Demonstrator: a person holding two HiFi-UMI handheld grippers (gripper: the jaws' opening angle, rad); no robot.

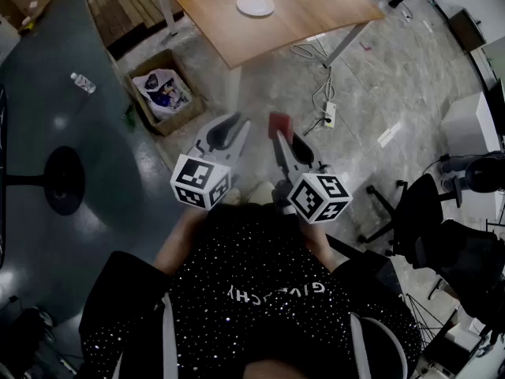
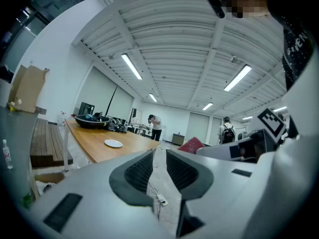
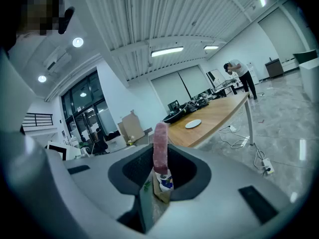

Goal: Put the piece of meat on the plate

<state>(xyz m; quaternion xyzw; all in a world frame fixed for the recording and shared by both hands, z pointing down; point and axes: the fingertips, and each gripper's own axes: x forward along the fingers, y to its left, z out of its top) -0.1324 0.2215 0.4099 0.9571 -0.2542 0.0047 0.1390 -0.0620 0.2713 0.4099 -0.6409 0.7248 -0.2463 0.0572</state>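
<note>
Holding two grippers level in front of a black speckled shirt (image 1: 260, 290), one person stood over a grey stone floor (image 1: 394, 77). The left gripper (image 1: 234, 126) had its jaws a narrow gap apart, and its own view showed only floor and a cable through that gap. The right gripper (image 1: 286, 144), just beside it, was clamped on the one piece of meat (image 1: 280, 123). This was a red slab standing upright between the pads and rising above the jaw tips, seen edge-on in the right gripper view (image 3: 160, 143).

Beyond the jaws, one power strip (image 1: 329, 114) lay on the floor with a cable running toward the table. One open cardboard box (image 1: 162, 91) holding a plastic bag sat near the table's leg. One water bottle (image 1: 82, 83) lay well apart to the left on darker floor.

Farther off stood one wooden table (image 1: 316, 14). The single white plate (image 1: 255, 5) lay bare on it, set back from its near edge and well apart from the meat. Two people (image 2: 155, 127) stood in the distance in the left gripper view.
</note>
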